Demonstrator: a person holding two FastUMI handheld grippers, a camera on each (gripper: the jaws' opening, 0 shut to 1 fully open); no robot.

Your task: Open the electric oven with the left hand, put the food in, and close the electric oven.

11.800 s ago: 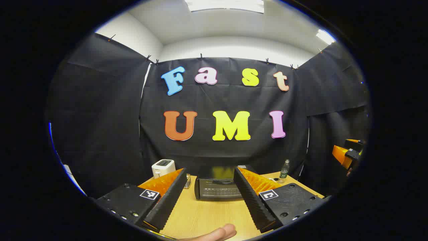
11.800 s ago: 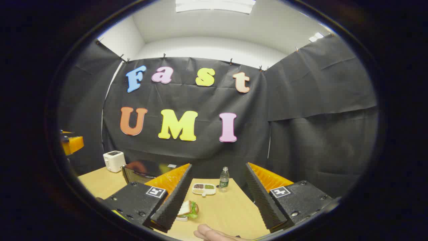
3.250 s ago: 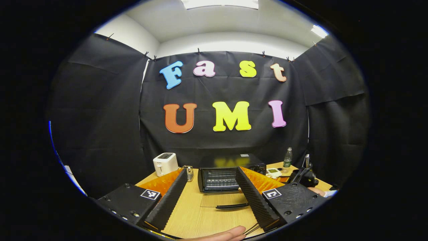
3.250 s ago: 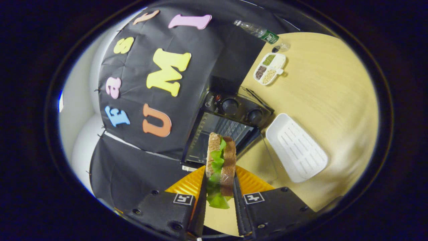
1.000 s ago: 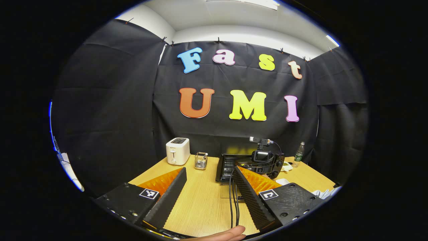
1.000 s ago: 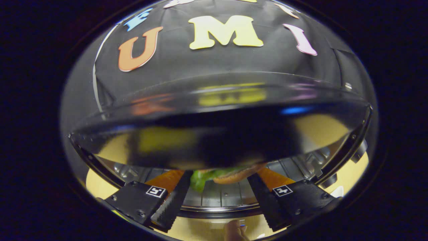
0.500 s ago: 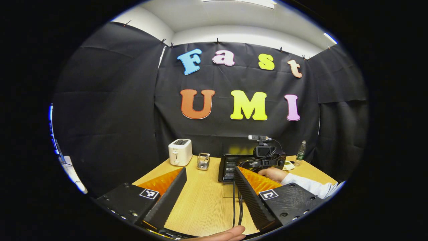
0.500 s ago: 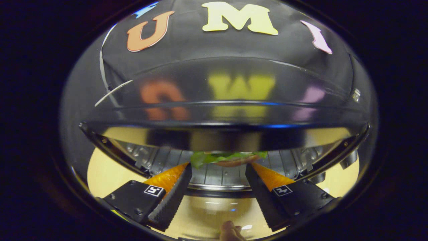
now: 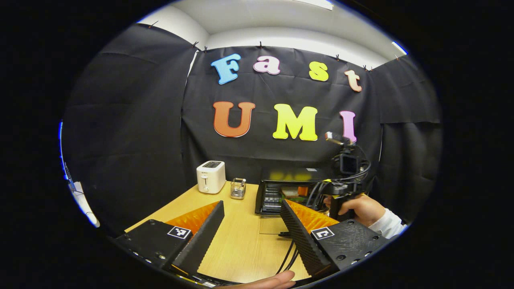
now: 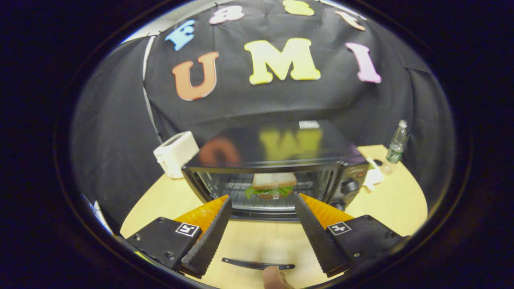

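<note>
Right gripper view showed the sandwich (image 10: 274, 185) lying flat on the rack inside the electric oven (image 10: 277, 172), straight ahead of the right gripper (image 10: 261, 233), whose jaws stood wide and empty; the glass door (image 10: 257, 249) lay folded down beneath them, its handle (image 10: 257, 264) nearest the camera. In the left gripper view the left gripper (image 9: 251, 233), jaws likewise wide and empty, sat farther back with the oven ahead and slightly right; closing likely meant reaching that low handle.

The sandwich (image 10: 273, 184) lay on the rack inside the oven (image 10: 277, 168), whose door (image 10: 257, 245) lay flat on the table (image 10: 397, 204) before it. A toaster (image 10: 176, 154) stood left, a bottle (image 10: 396, 142) far right.
</note>
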